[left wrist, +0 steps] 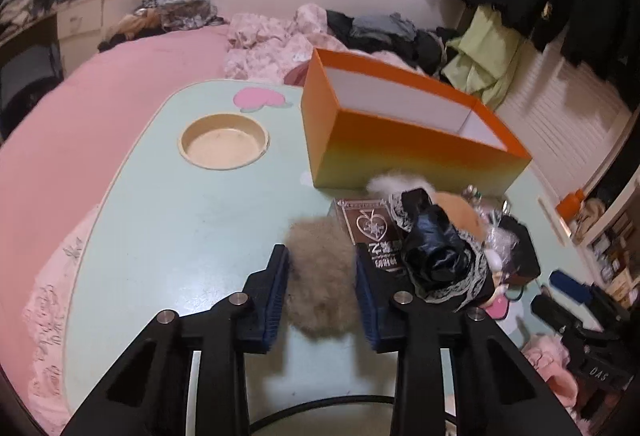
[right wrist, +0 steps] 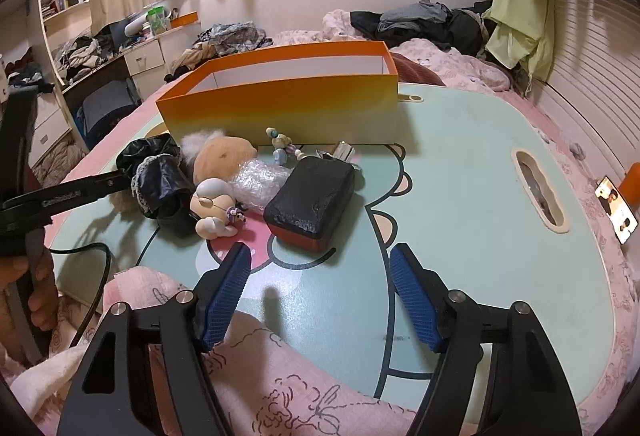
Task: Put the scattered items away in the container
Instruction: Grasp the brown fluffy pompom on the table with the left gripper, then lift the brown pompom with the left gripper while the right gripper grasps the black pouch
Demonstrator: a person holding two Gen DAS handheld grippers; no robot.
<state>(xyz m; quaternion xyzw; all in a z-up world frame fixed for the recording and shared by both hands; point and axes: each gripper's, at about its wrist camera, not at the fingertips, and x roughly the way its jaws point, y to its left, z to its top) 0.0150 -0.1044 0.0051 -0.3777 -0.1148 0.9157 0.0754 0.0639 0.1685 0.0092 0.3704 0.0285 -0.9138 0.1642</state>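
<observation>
We are working on the first pick of the tidy-up; our left gripper (left wrist: 322, 268) is bracketing a beige fluffy pom-pom (left wrist: 320, 276) on the mint lap table (left wrist: 168, 220), its blue pads sitting against the fur on both sides, so we are judging it gripped, though soft fur is hiding how firmly; we are taking it first because it is lying at the near edge of the pile, clear of the black lace cloth (left wrist: 436, 252) and the brown heart-printed card (left wrist: 370, 226) beside it; our right gripper (right wrist: 320, 276) is hovering wide apart over bare table with nothing between its pads, near the black pouch (right wrist: 312, 199), probably waiting its turn; the orange container (left wrist: 400, 135) is standing open just behind the pile, so the carry is looking short.
</observation>
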